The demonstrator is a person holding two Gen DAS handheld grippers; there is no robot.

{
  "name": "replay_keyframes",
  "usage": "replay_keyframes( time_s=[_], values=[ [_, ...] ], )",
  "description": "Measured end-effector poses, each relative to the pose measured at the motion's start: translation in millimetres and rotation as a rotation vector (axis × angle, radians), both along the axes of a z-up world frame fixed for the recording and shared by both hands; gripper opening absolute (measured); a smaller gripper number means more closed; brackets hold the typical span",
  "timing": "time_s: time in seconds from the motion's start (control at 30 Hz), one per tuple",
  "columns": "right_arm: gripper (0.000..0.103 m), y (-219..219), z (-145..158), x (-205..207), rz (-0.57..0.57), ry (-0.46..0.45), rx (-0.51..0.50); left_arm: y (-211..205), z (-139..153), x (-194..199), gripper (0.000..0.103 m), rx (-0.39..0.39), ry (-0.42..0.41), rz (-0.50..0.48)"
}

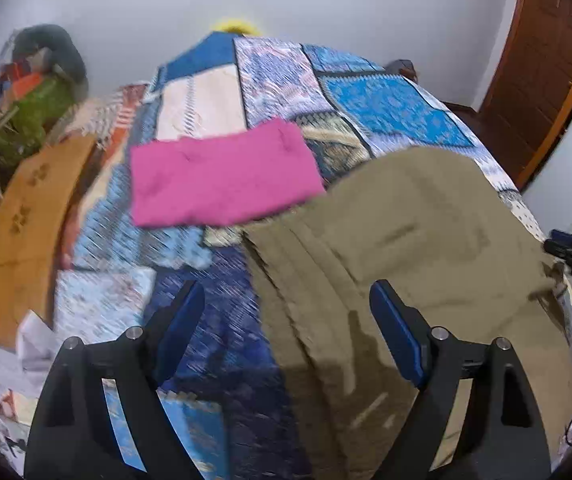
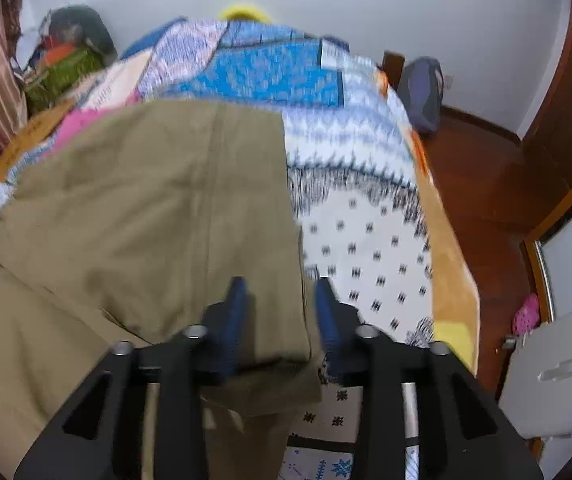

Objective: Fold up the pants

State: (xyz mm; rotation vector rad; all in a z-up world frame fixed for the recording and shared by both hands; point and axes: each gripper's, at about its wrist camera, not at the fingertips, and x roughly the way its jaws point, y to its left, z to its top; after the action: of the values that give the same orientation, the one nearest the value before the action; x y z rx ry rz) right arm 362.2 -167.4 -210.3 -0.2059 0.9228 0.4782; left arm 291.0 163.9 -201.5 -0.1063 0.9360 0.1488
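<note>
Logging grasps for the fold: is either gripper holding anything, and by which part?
The left gripper is open and holds nothing. The right gripper has the khaki pants between its fingers at a folded corner, but not visibly clamped.

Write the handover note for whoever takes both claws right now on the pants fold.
Left claw: open, holding nothing, over the near left edge of the pants.
Right claw: part open, its fingers straddle the near right corner of the pants; no firm grip is visible.
Pants: khaki, lying on the quilt, with one layer already folded over another. A pink cloth lies folded past them, an orange cloth at the left edge.
Done: at least one fold, judging by the layers.
Left: close on the near edge, probably fold once more, then smooth flat.
</note>
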Motion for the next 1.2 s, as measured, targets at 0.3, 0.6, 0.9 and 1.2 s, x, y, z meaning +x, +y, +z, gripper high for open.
replay_keyframes(
  time_s=[0.3,0.6,0.9,1.2],
  values=[
    [0.068,29.4,22.5,38.3,0.026,-0.053,0.049,21.4,-24.0,50.4,0.085,-0.038,0.095,-0.009],
    [0.075,64.1,-10.0,98.0,0.053,-0.006,-0.023,22.3,-57.7,91.2,0.085,-0.058,0.173,-0.021],
    [0.074,83.9,-35.7,139.6,0.027,0.07,0.014,20.4,-71.0,99.8,0.084,-0.03,0.154,-0.027],
    [0.019,92.5,-42.3,147.6,-0.017,0.115,0.047,10.4,-72.8,105.4,0.064,-0.001,0.136,-0.033]
  ],
)
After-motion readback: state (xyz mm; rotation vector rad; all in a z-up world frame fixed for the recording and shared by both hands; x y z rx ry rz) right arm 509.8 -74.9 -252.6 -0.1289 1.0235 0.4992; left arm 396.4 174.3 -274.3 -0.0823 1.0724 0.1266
